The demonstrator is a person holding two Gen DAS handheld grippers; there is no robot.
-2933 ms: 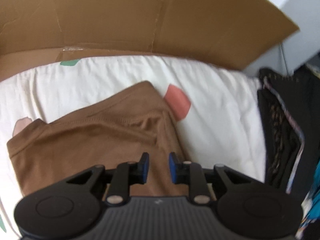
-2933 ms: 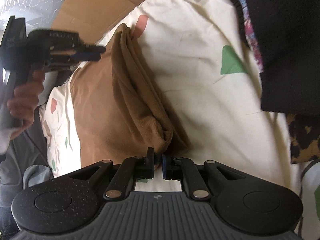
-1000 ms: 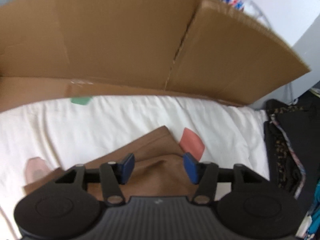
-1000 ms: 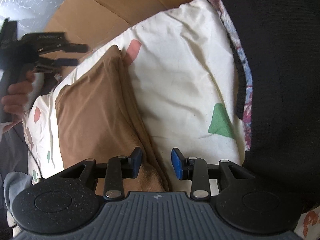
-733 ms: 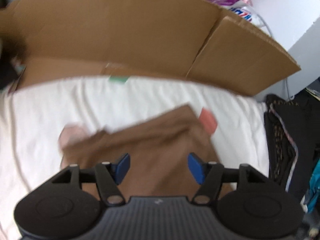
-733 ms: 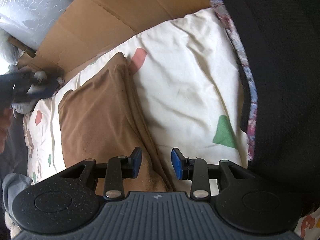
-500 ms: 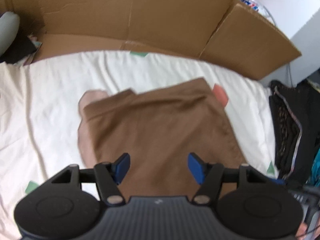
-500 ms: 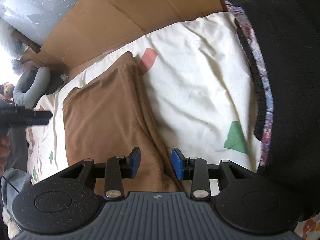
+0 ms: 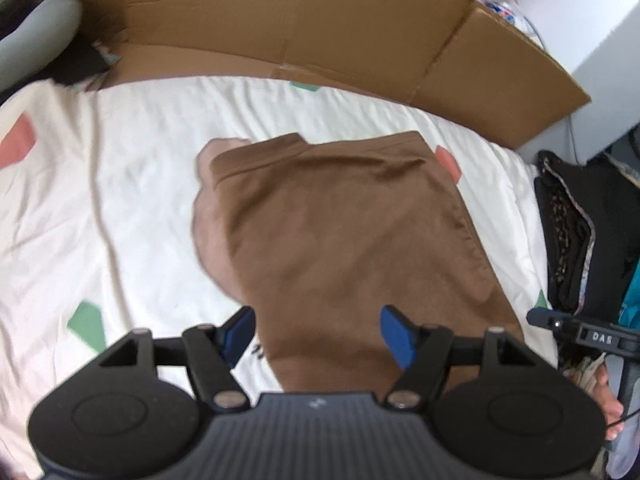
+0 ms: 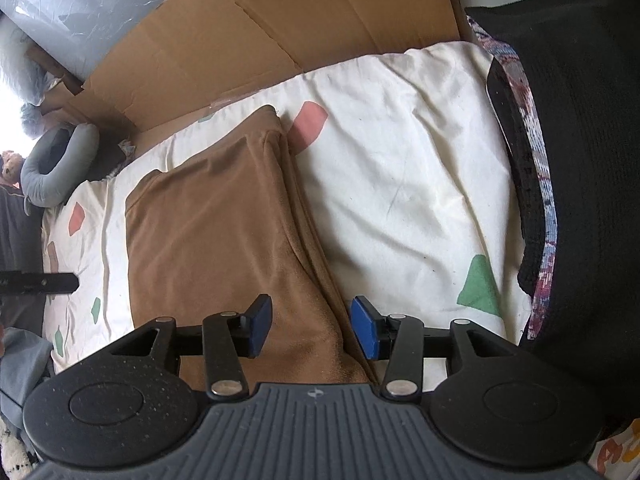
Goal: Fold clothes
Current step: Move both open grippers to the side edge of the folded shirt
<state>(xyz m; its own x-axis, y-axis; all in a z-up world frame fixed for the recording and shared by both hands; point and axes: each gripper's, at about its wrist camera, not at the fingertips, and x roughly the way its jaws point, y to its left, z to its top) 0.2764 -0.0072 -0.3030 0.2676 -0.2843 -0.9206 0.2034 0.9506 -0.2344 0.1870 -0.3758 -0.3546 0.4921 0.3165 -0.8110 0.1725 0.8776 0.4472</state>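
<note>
Above brown garment (image 9: 344, 236), both tongs opening, empty, neck pillow (image 10: 60, 168) right view only

We see soft daylight everywhere. Around the brown garment (image 9: 352, 240), the left wrist view is smeared with motion blur; the right wrist view is sharp. Left of the garment there, a window patch (image 10: 10, 92) burns out white. Both views bend strongly toward dark corners.
</note>
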